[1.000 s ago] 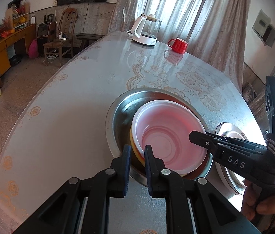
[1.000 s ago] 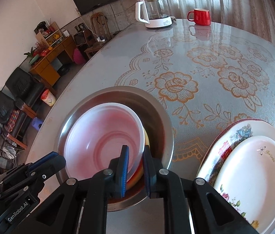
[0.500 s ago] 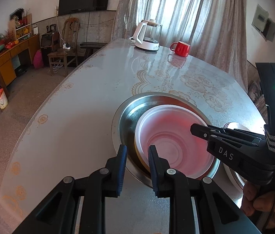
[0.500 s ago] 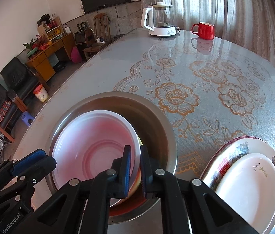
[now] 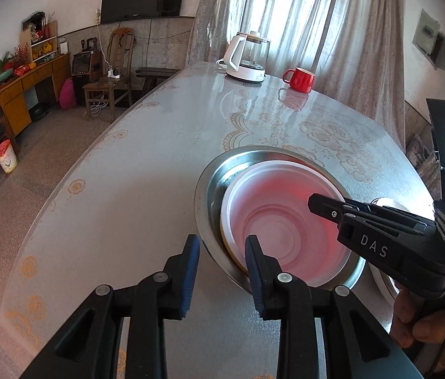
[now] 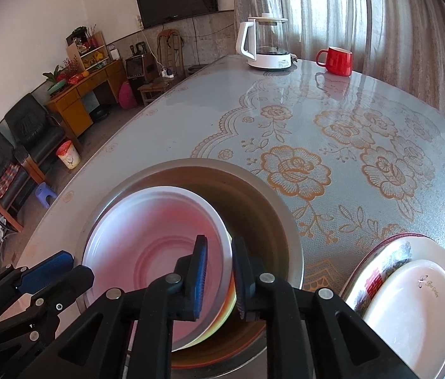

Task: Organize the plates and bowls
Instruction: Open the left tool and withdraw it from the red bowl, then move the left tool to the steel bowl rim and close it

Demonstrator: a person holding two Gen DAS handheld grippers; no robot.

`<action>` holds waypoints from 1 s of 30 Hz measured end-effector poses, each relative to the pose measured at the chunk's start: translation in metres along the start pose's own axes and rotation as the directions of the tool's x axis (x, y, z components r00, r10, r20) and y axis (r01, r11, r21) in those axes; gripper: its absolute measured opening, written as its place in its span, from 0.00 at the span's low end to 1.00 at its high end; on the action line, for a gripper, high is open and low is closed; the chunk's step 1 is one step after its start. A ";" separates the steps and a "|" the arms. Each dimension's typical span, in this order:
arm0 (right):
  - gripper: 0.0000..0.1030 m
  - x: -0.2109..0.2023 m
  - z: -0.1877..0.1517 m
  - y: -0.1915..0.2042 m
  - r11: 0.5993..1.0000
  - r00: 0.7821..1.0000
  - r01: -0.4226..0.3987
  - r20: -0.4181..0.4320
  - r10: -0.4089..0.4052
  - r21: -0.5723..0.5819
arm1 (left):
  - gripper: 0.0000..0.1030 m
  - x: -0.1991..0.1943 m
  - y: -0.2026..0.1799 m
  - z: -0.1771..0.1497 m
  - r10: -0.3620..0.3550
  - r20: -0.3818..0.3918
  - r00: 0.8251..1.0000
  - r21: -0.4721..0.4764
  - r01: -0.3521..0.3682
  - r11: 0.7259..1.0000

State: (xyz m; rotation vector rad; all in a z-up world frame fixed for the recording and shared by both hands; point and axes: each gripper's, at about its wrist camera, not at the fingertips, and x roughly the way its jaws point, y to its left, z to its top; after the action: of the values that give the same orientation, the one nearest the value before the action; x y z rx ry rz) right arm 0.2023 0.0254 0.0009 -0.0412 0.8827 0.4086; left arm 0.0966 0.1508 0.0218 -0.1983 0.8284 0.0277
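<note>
Pink-tinted white bowl (image 6: 156,246) sits nested on a yellow-rimmed dish inside the wide steel basin (image 5: 210,186), near edge of the table (image 5: 127,189). Stack leans toward the basin's near-left wall.

Left gripper (image 5: 221,254): jaws opening, gap moderate, straddling the basin's near rim and the bowl edge; pads not pressing on either. Looks like a release after seating the bowl.

Right gripper (image 6: 219,271): jaws narrow but opening, blue pads either side of the bowl's right rim and the yellow rim beneath. Contact appears to be letting go; no firm pinch visible.

Step in hand, as judged: bowls just nested in the basin, both grippers letting go. To the right on the table, a small white plate (image 6: 412,309) lies on a larger floral plate (image 6: 396,252), so plates appear stacked already. Next move likely calls for backing both grippers clear of the rims without dragging the leaning stack, then checking for anything left loose.

Writing: "DAS" on the right gripper's body in the left wrist view; "GenRobot" not legible now. Small script on the white plate, too fine to read. Red characters on the floral plate's rim.

Far end: white-based glass kettle (image 5: 247,60), red mug (image 5: 299,79).
</note>
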 end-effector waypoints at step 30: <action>0.31 -0.027 0.000 -0.063 0.966 0.989 -0.141 0.070 0.129 0.219 | 0.47 0.000 0.049 0.000 -0.032 0.002 0.999 -0.193 0.031 0.981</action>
State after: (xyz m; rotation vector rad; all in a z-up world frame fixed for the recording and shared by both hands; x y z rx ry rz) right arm 0.2099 -0.0420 0.0135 0.2376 0.8752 0.4336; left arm 0.0919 0.1987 0.0136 -0.3940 0.8239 0.0781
